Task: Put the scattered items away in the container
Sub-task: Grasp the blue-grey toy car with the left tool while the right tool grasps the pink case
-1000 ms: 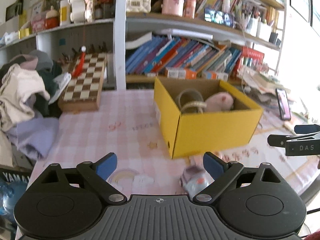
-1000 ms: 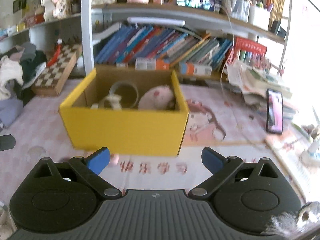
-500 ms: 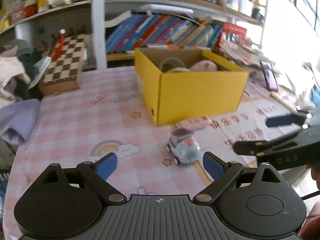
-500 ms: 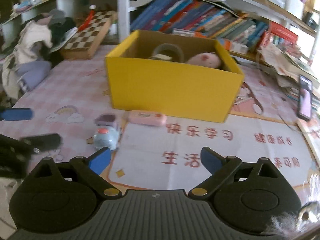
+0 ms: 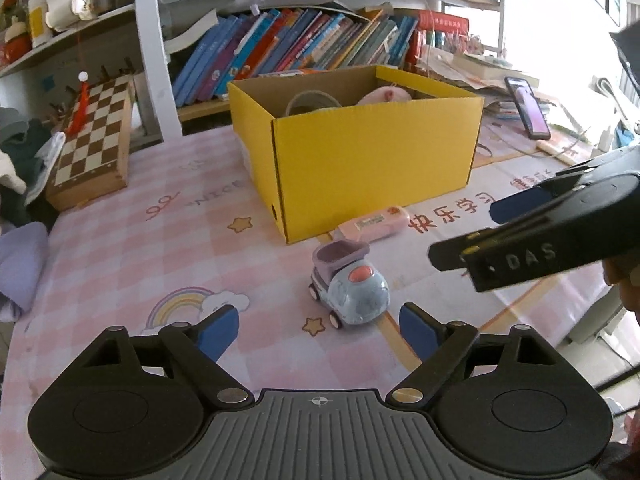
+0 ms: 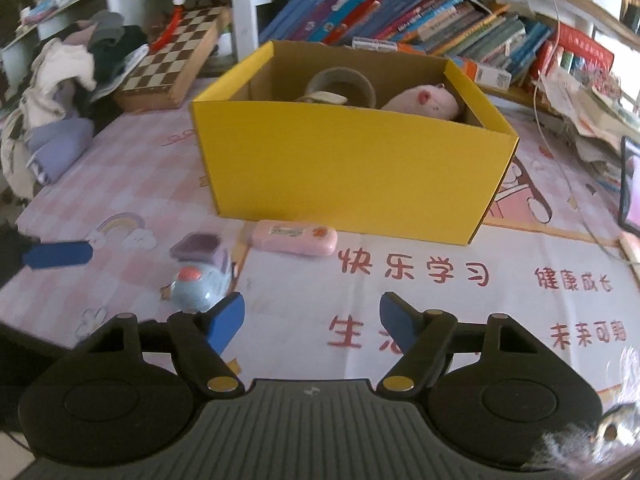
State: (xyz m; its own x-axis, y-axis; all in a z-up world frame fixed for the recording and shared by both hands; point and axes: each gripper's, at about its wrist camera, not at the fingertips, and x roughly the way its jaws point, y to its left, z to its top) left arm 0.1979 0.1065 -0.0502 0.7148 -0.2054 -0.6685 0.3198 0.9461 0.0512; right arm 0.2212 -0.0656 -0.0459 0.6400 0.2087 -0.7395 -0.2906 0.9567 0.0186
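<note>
A yellow cardboard box (image 5: 372,172) (image 6: 352,176) stands on the pink table mat, holding a tape roll (image 6: 342,86) and a pink plush pig (image 6: 424,104). A pale blue toy truck (image 5: 348,288) (image 6: 202,274) sits in front of it. A pink case (image 5: 374,222) (image 6: 296,237) lies against the box's front. My left gripper (image 5: 318,330) is open, just short of the truck. My right gripper (image 6: 312,318) is open and empty, low over the mat, right of the truck; it also shows in the left wrist view (image 5: 532,232).
A chessboard box (image 5: 94,148) leans at the back left beside a heap of clothes (image 6: 60,92). Shelves of books (image 5: 304,48) run behind the box. A phone (image 5: 526,106) stands at the far right among papers.
Both grippers have pulled back from the box and dropped lower. The toy truck and pink case came into view; my left gripper now faces the truck closely.
</note>
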